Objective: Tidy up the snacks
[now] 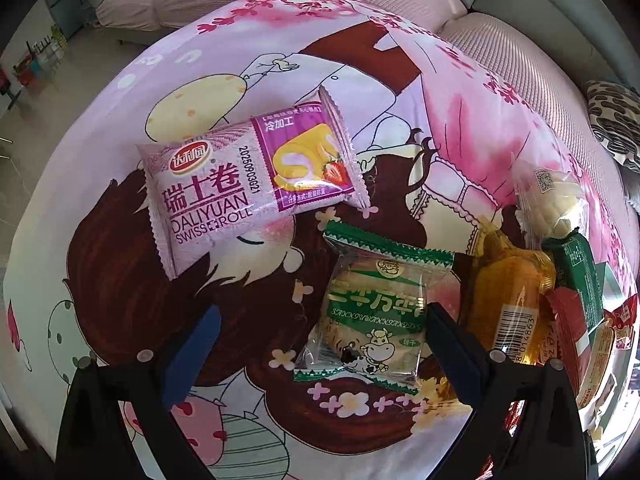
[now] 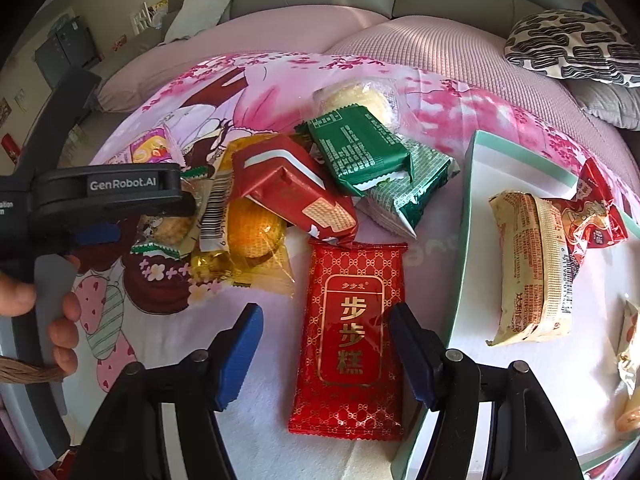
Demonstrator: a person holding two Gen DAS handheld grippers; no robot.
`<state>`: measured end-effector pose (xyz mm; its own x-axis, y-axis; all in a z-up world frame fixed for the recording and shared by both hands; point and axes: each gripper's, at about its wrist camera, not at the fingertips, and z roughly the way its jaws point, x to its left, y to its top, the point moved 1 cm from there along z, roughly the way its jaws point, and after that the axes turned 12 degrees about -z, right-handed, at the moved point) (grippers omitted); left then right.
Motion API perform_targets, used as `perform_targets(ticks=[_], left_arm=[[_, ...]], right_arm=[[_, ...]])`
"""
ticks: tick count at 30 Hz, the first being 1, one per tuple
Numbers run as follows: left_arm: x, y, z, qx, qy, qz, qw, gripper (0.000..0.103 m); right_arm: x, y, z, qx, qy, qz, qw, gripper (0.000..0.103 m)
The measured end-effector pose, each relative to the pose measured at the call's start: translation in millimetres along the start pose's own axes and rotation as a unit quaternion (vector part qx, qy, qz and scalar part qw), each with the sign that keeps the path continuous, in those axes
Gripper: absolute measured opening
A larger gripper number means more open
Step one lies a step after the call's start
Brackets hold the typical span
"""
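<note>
Snack packets lie on a pink cartoon-print cloth (image 1: 120,280). My left gripper (image 1: 320,332) is open, its fingers straddling a clear green-edged biscuit packet (image 1: 372,316). A purple Swiss roll packet (image 1: 248,184) lies beyond it, an orange packet (image 1: 508,292) to the right. My right gripper (image 2: 326,344) is open around a flat red cake packet (image 2: 352,344). Ahead lie a red wafer packet (image 2: 292,188), green packets (image 2: 360,152) and the orange packet (image 2: 252,236). The left gripper's body (image 2: 100,192) shows at the left of the right wrist view.
A white tray with a green rim (image 2: 468,208) at the right holds a cream-wrapped cake (image 2: 528,268) and a red packet (image 2: 592,212). A pink-covered sofa (image 2: 400,36) and a patterned cushion (image 2: 572,44) lie behind. A clear-wrapped pastry (image 2: 360,96) sits at the back.
</note>
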<state>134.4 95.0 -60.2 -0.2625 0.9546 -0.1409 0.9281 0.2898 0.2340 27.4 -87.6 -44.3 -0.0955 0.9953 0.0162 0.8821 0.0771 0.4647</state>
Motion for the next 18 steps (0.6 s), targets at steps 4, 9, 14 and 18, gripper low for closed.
perform_targets(ticks=[4,9,14,18], left_arm=[[-2.7,0.0,0.7,0.002,-0.001,-0.001,1.0,0.098],[-9.1,-0.9,0.2,0.002,-0.007,0.004,1.0,0.085],[-24.1,-6.7,-2.6,0.002,-0.02,0.019,0.9996,0.063],[-32.0,-11.0,-4.9,0.003,-0.026,0.036,0.999,0.051]], right_arm=[[0.9,0.1,-1.0,-0.002,0.017,0.002,1.0,0.069],[2.3,2.2,-2.1,-0.011,-0.009,-0.005,1.0,0.069],[-2.2,4.8,1.0,-0.016,-0.031,-0.016,0.999,0.068],[-2.9,7.8,4.3,-0.015,-0.044,-0.029,0.998,0.068]])
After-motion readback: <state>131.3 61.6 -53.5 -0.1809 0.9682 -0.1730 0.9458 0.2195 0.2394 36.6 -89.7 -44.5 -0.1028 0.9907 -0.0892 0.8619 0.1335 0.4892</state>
